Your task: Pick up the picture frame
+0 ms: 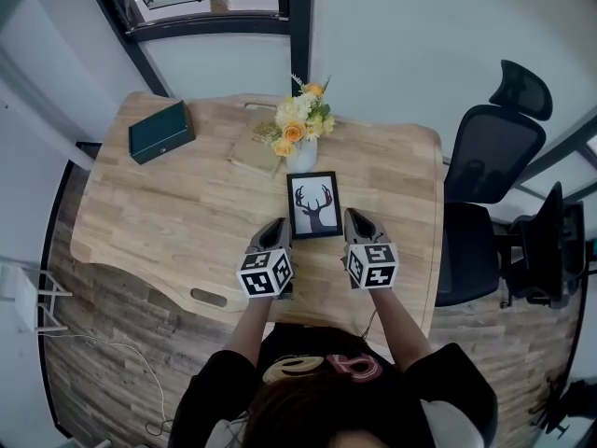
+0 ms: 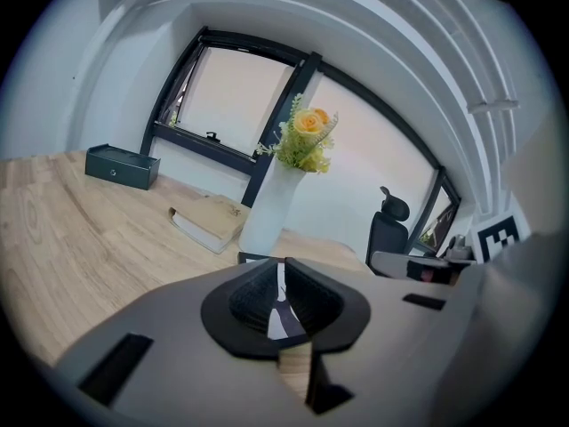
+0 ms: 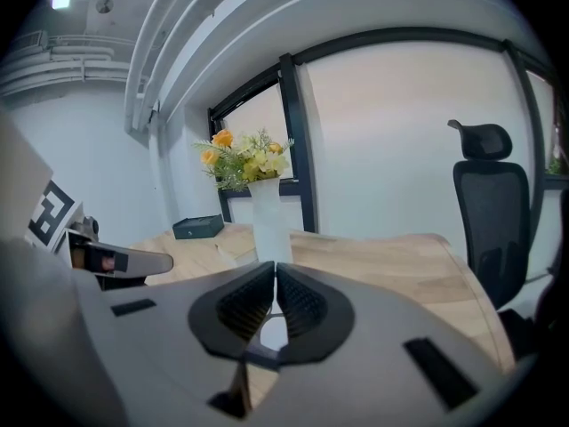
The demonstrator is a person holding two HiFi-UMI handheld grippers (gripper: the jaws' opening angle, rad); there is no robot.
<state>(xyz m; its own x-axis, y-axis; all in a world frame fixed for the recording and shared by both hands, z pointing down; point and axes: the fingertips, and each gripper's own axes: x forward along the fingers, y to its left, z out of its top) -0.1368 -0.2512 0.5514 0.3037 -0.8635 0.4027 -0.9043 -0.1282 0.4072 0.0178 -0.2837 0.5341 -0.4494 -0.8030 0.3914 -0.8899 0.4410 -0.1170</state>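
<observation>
Head view: the person's arms reach fwd over the table, side by side, tools tipped slightly down. The left gripper and right gripper flank the picture frame, each just beside its near half; contact can't be told. The frame lies flat, face up at mid-table, long axis running away from the person toward the vase of flowers.

Left gripper view: jaws clenched together w/ nothing btwn them; the frame's dark edge shows just past the tips, vase behind it.

Right gripper view: jaws likewise pressed together, empty; vase straight ahead, office chair at right.
</observation>
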